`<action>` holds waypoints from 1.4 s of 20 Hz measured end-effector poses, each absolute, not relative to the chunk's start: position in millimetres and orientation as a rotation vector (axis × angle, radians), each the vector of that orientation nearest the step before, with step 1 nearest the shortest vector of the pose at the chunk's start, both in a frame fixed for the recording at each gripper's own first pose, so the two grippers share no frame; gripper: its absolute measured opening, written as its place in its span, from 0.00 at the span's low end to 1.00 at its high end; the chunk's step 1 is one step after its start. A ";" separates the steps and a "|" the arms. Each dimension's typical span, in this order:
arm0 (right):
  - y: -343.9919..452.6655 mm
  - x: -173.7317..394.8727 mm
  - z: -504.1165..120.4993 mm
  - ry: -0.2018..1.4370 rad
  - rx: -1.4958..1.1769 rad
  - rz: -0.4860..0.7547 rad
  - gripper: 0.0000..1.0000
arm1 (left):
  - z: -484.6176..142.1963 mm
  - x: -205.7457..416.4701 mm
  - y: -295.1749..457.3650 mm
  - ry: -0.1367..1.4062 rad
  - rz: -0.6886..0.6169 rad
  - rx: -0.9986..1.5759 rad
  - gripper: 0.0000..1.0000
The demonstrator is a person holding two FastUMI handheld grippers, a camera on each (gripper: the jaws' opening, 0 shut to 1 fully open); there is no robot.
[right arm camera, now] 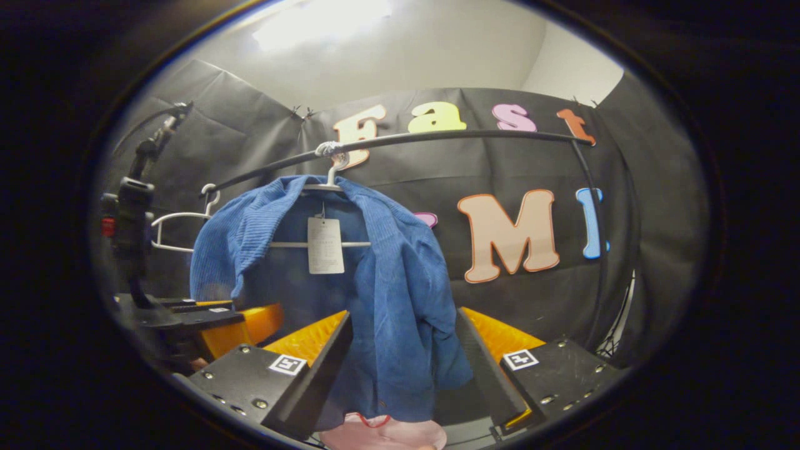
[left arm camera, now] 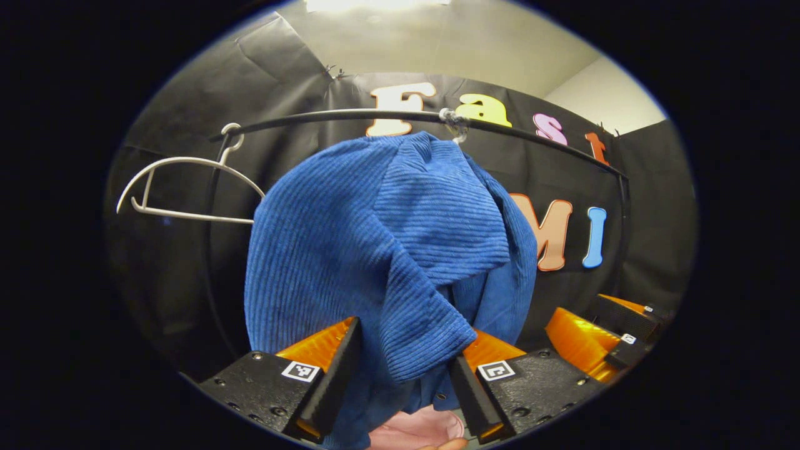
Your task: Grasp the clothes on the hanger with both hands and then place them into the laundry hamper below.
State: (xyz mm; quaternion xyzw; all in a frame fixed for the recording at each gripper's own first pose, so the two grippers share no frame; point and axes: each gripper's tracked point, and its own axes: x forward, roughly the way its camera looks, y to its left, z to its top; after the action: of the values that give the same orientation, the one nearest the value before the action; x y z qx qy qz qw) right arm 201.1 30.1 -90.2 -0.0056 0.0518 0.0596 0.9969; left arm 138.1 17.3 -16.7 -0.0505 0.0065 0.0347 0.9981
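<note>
Hanging from a white plastic hanger (right arm camera: 325, 244) on a thin black metal rail (right arm camera: 437, 136) is a blue ribbed corduroy shirt (right arm camera: 400, 300). In the right gripper view the shirt is open at the front, and a white paper tag (right arm camera: 325, 245) hangs down inside it. One side of the shirt drops low between the fingers of the right gripper (right arm camera: 403, 381). Those fingers are spread wide apart, one on each side of the cloth. I cannot tell if they touch it.

Beside the shirt, an empty white wire hanger (right arm camera: 181, 231) hangs on the same rail. Far off to the left in this view is the left gripper (right arm camera: 206, 319) with its orange body. A dark stand (right arm camera: 134, 212) rises above it.

In the left gripper view the blue shirt (left arm camera: 387, 256) is very close and looks big. A sleeve end hangs down between the fingers of the left gripper (left arm camera: 403, 381). These fingers are apart too, with the cloth in the gap. It looks like the cloth brushes the finger on the right side of the view, but the fingers are not squeezing it.

The black rail (left arm camera: 350, 115) curves over the shirt, and the empty white hanger (left arm camera: 187, 187) hangs to the left of it. The right gripper (left arm camera: 600, 340) shows at the far right, low down. Something pink and soft (left arm camera: 415, 428) peeks out below the shirt, between the fingers. The same pink thing (right arm camera: 387, 434) shows at the bottom of the right gripper view.
</note>
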 end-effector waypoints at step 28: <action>1.9 296.4 -84.5 0.056 -0.233 -0.097 0.02 | 85.1 64.7 110.4 -0.058 -0.191 0.007 0.00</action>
State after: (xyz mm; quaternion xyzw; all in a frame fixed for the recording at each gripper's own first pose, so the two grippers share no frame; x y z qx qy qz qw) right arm 296.4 1.9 -84.5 -0.1162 0.0278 -0.0482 0.9917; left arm 64.7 110.4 85.1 0.0037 -0.0288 -0.0951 0.9950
